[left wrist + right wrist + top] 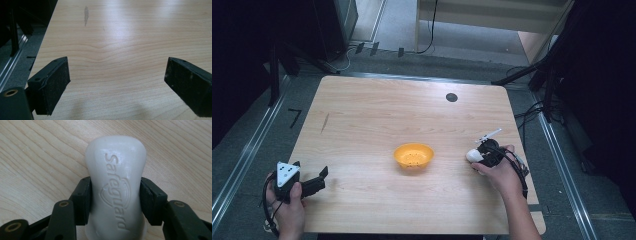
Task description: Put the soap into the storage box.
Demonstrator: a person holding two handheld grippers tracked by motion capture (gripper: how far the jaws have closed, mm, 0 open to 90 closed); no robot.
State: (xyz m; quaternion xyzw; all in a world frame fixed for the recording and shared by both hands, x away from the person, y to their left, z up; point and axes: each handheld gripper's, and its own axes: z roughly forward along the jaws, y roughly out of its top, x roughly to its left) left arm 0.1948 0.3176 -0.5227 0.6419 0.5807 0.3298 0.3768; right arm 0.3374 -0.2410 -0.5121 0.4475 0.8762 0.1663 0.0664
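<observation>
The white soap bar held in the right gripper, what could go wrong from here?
1. The white moulded soap bar is pinched at its narrow waist by the right gripper; smooth soap might slip out or twist.
2. A hard squeeze could dent it.
3. If it is headed for the shallow orange plastic bowl, the light bowl might slide on the wooden table, since the open left gripper is apart from it.

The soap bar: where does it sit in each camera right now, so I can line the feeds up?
High view: soap bar in the right gripper, right of the orange bowl.
Left gripper view: not in it.
Right gripper view: centre, clamped between both jaws.
Shared landmark: the wooden table.
</observation>
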